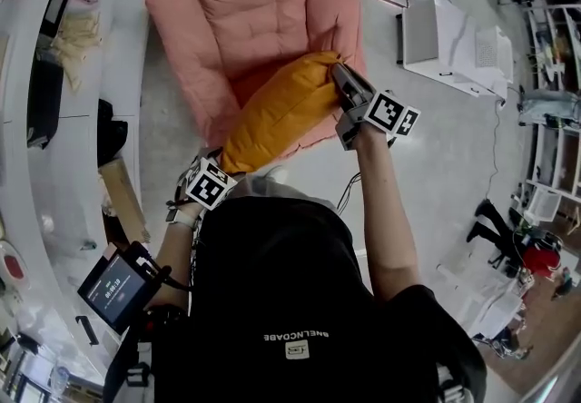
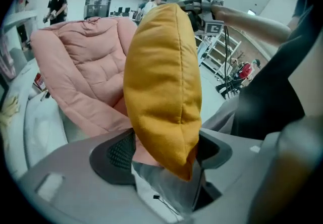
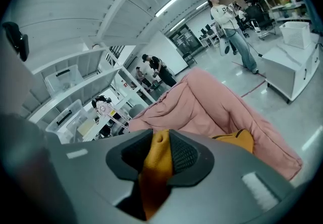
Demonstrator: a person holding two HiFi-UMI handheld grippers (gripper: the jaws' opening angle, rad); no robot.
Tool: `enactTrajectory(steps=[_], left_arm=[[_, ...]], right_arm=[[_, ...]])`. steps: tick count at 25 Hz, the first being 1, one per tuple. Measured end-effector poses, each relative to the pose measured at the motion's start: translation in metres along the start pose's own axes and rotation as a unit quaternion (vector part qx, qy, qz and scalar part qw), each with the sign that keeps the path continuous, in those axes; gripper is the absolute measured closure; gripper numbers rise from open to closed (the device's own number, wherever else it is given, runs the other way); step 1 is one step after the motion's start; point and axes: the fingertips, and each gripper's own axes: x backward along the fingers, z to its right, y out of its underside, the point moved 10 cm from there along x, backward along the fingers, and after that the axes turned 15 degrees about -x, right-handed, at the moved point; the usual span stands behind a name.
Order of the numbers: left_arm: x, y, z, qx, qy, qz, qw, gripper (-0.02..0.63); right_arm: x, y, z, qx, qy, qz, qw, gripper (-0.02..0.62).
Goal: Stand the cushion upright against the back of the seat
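An orange cushion [image 1: 281, 111] hangs slantwise over the pink padded seat [image 1: 263, 2], held up off it. My right gripper [image 1: 338, 74] is shut on the cushion's upper corner; in the right gripper view the orange fabric [image 3: 154, 177] is pinched between its pads [image 3: 184, 155]. My left gripper [image 1: 223, 163] is at the cushion's lower corner. In the left gripper view that corner [image 2: 174, 157] sits between wide jaws, plump and unsqueezed, with a gap beside the left pad [image 2: 113, 155]. The seat's back [image 2: 86, 66] rises behind the cushion [image 2: 161, 76].
A curved white counter [image 1: 18, 165] runs along the left with a small screen device [image 1: 118, 288] near it. A white cabinet [image 1: 454, 38] stands right of the seat. Shelving and clutter [image 1: 545, 120] line the far right. People [image 3: 232, 26] stand in the background.
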Motion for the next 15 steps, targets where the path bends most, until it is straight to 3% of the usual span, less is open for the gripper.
enactTrajectory(steps=[2,5,9,15], left_arm=[[0.0,0.0,-0.002,0.019,0.012,0.008,0.9997,0.32],[0.003,0.0,-0.001,0.004,0.021,0.012,0.9997,0.387],[0.014,-0.012,-0.003,-0.025,0.023,-0.005,0.9994,0.424],[0.042,-0.034,-0.016,-0.093,0.029,0.007,0.9952,0.47]], right_arm=[[0.003,0.003,-0.001,-0.002,0.003,-0.001,1.0,0.489],[0.006,0.005,-0.007,0.008,0.005,-0.01,1.0,0.486],[0.014,0.002,-0.013,0.041,0.018,-0.005,0.999,0.488],[0.022,-0.008,-0.027,0.019,0.017,0.038,0.999,0.492]])
